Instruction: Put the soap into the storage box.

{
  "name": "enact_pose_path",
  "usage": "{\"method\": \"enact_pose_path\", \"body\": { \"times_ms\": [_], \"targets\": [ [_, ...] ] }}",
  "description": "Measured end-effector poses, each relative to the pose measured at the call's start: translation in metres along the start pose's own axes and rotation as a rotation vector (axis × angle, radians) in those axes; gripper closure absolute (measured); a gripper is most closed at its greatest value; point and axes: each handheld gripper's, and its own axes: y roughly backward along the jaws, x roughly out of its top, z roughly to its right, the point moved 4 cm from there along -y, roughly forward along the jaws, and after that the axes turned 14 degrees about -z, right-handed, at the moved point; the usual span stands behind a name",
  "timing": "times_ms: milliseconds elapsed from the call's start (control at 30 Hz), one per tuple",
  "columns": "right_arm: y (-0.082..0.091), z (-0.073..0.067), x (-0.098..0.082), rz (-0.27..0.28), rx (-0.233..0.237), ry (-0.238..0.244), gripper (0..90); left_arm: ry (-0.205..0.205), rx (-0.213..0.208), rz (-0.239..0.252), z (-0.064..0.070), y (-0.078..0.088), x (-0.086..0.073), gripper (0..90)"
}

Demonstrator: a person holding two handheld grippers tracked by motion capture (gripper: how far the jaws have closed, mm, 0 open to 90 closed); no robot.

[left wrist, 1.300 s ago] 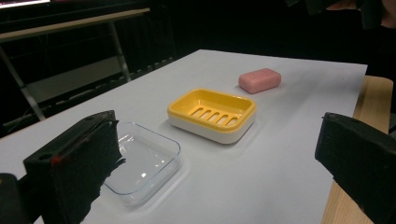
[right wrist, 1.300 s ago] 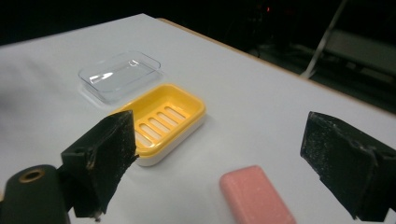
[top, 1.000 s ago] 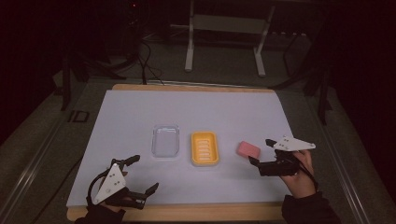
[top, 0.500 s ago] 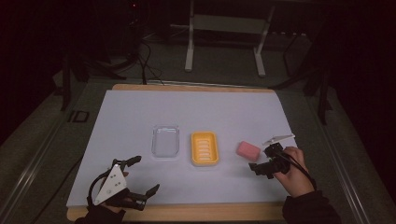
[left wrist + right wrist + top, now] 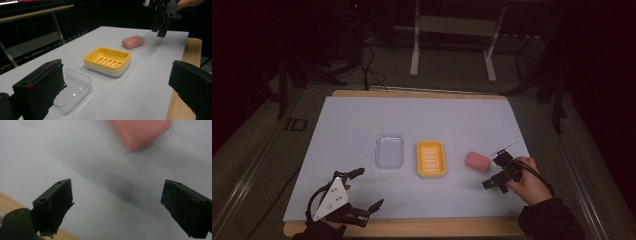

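the pink soap bar (image 5: 477,160) lies on the table just right of the empty yellow soap dish (image 5: 430,159), ungrasped. the right gripper (image 5: 498,171), jaws apart, hovers just beside the soap; the left gripper (image 5: 362,190), jaws also apart, waits well left of the dish, so the pick and placing look still undone.

Pink soap (image 5: 140,131) blurred, edge-cropped.

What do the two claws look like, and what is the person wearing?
Each claw is black with two blocky jaws. The left claw has a grey three-cornered plate on top. A black cable trails from the right claw. The person wears a dark sleeve.
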Motion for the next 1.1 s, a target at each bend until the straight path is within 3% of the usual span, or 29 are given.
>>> {"method": "enact_pose_path", "body": {
  "times_ms": [133,267,400,500,633,700,933,1033,1100],
  "targets": [
    [-0.002,0.002,0.001,-0.034,0.021,0.004,10.3,-0.001,0.003,-0.004,0.000,0.000,0.000,0.6],
    [-0.005,0.003,0.000,-0.098,0.033,0.040,10.3,-0.001,0.000,-0.002,0.000,0.000,0.000,0.6],
    [-0.007,0.003,-0.002,-0.154,0.048,0.137,12.8,-0.001,-0.002,-0.002,0.000,0.000,0.000,0.6],
    [-0.006,0.006,-0.001,-0.170,0.014,0.206,13.1,0.000,0.000,-0.002,0.000,0.000,0.000,0.6],
    [-0.003,0.011,0.000,-0.170,0.013,0.255,13.6,-0.001,-0.002,-0.002,0.001,0.000,0.000,0.6],
    [-0.002,0.013,0.000,-0.177,0.038,0.279,14.0,-0.001,-0.004,-0.002,0.001,0.000,0.000,0.6],
    [-0.001,0.023,-0.001,-0.242,0.059,0.273,12.3,0.006,0.005,-0.001,-0.001,0.001,0.000,0.6],
    [-0.001,0.027,-0.003,-0.262,0.004,0.313,11.4,0.003,-0.001,-0.004,0.000,0.000,0.000,0.6],
    [0.002,0.032,-0.001,-0.239,-0.040,0.314,11.4,0.000,0.000,-0.007,0.001,0.000,0.000,0.6]
  ]
}}
